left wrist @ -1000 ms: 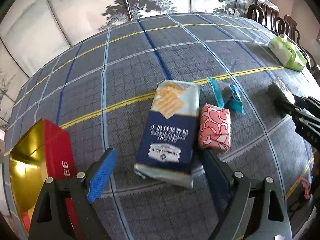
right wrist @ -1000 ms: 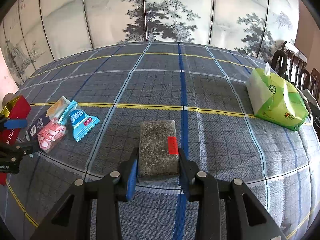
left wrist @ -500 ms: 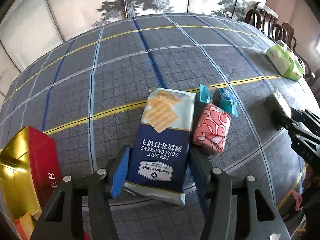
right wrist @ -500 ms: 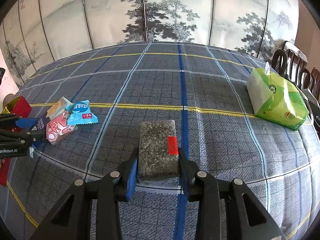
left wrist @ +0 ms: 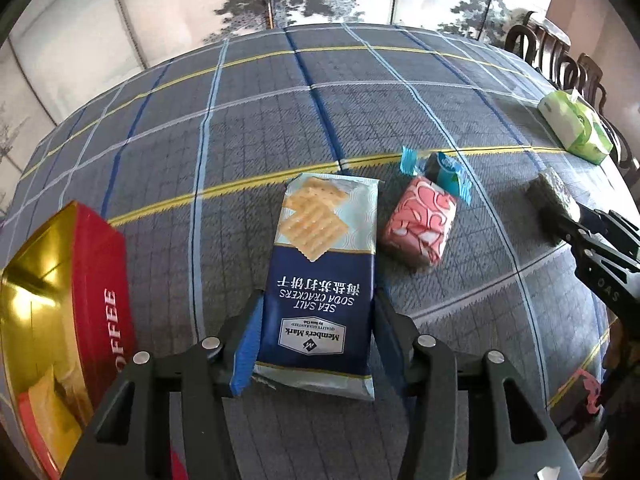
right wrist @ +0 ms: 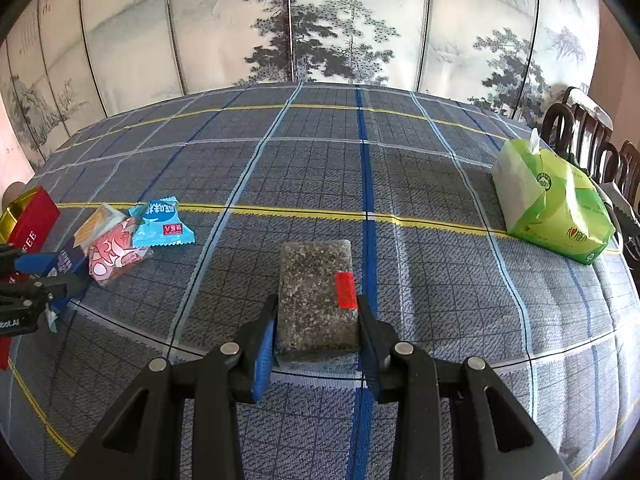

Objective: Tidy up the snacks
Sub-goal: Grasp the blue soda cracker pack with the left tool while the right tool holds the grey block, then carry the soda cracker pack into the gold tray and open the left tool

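My left gripper (left wrist: 316,344) is shut on the near end of a blue soda cracker pack (left wrist: 324,272) that lies on the plaid tablecloth. A pink patterned snack (left wrist: 418,224) and a light blue candy packet (left wrist: 446,172) lie just right of the pack. My right gripper (right wrist: 318,340) is shut on a dark speckled snack bar (right wrist: 316,296) with a red sticker, held low over the cloth. The bar and right gripper also show in the left wrist view (left wrist: 554,200). The left gripper shows at the left edge of the right wrist view (right wrist: 36,276).
A red and gold coffee tin (left wrist: 60,304) stands open at the left, close to my left gripper. A green tissue pack (right wrist: 552,208) sits at the table's right side. Dark wooden chairs (right wrist: 592,136) stand beyond it. A painted folding screen (right wrist: 320,24) backs the table.
My left gripper moved forward around the cracker pack and closed its jaws on it. The blue candy packet shifted a little. My right gripper held still with the bar.
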A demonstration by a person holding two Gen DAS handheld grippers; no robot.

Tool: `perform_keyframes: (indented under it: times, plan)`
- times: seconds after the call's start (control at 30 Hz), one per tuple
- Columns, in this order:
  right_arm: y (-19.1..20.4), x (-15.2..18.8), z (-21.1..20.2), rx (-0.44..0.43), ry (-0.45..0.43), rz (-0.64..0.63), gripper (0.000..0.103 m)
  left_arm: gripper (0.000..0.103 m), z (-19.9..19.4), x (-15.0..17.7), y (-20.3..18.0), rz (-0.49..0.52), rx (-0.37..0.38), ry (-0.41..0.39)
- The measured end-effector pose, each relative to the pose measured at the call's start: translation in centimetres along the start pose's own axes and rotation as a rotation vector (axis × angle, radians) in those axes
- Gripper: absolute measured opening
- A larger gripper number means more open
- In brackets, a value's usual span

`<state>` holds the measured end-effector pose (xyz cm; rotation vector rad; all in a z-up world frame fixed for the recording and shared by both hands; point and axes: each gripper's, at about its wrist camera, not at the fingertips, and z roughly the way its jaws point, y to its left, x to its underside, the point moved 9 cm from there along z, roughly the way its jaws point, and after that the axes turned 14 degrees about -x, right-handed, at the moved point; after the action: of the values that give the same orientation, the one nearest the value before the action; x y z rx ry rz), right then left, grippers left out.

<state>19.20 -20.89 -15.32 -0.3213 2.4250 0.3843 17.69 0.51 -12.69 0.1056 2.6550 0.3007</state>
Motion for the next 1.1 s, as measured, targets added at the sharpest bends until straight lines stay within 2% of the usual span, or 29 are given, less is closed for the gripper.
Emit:
perform_keyframes:
  times: [0.2, 0.63, 0.87, 1.1]
  plan:
    - [0.2, 0.0, 0.0, 0.002, 0.0, -0.001, 0.036, 0.047, -0.7, 0.9, 0.4, -0.041, 0.017, 0.014]
    - [0.1, 0.0, 0.0, 0.002, 0.0, -0.001, 0.036, 0.047, -3.8, 1.7, 1.5, -0.097, 0.04, -0.008]
    - [0.2, 0.0, 0.0, 0.002, 0.0, -0.002, 0.036, 0.047, -6.7, 1.7, 3.5, -0.13, 0.002, -0.053]
    - [0.2, 0.0, -0.1, 0.002, 0.0, -0.001, 0.036, 0.047, -9.1, 2.7, 8.6, -0.229, -0.064, -0.073]
